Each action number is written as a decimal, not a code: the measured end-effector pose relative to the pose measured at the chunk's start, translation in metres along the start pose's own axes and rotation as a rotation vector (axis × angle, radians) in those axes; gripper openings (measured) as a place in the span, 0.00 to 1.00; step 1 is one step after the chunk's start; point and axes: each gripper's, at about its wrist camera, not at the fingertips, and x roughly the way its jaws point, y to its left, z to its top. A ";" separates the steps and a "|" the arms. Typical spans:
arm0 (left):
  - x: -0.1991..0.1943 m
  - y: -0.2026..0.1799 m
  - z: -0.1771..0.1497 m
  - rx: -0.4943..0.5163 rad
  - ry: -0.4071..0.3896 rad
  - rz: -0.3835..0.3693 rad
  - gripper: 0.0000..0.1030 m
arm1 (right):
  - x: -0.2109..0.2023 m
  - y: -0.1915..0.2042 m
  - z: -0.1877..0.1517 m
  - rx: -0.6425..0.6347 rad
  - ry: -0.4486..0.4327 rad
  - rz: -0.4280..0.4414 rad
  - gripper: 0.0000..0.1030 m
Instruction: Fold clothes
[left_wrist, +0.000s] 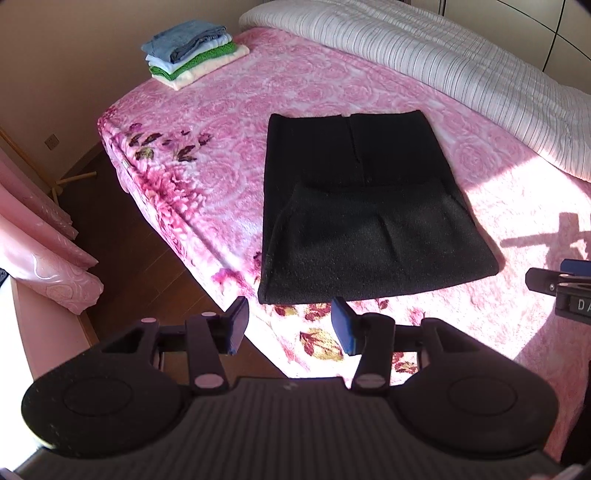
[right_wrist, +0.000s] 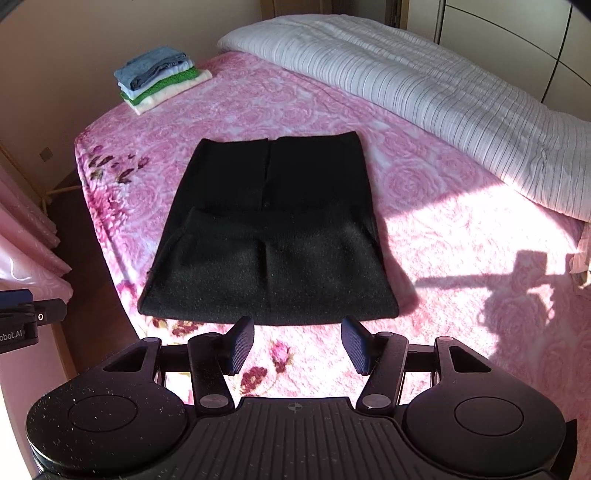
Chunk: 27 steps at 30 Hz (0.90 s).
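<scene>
Right now I hold the left hand-held gripper with its blue-padded fingers spread apart and nothing between them, hovering just off the near edge of the bed. My right hand-held gripper is the same: fingers apart, gripping nothing, poised over the near edge beside the left one, whose tip I can see at the left border of the right wrist view.

Just beyond both sets of fingers lies the black garment, flat on the pink rose-patterned blanket and close to the near edge, nearer the left side of the bed than the right. It is a dark, fuzzy knit, already folded once: the near portion is doubled over the far portion, its folded-back edge forming a curved line across the middle. The far portion shows a straight seam or opening running down its centre, and its far edge is squared off. The near half catches sunlight and looks greyish and speckled; the far half sits in shade.

At the far left corner of the bed rests a stack of folded clothes in blue, green and cream. A striped white quilt is bunched along the far right edge.
</scene>
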 end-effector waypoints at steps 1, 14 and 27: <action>-0.002 0.000 0.002 -0.001 -0.006 0.002 0.44 | -0.002 0.000 0.001 0.000 -0.005 -0.001 0.54; -0.017 -0.013 0.016 -0.007 -0.053 0.024 0.46 | -0.017 -0.012 0.021 -0.003 -0.052 0.012 0.54; 0.013 -0.012 0.023 -0.033 -0.014 -0.042 0.46 | 0.003 -0.018 0.031 -0.019 -0.016 -0.003 0.54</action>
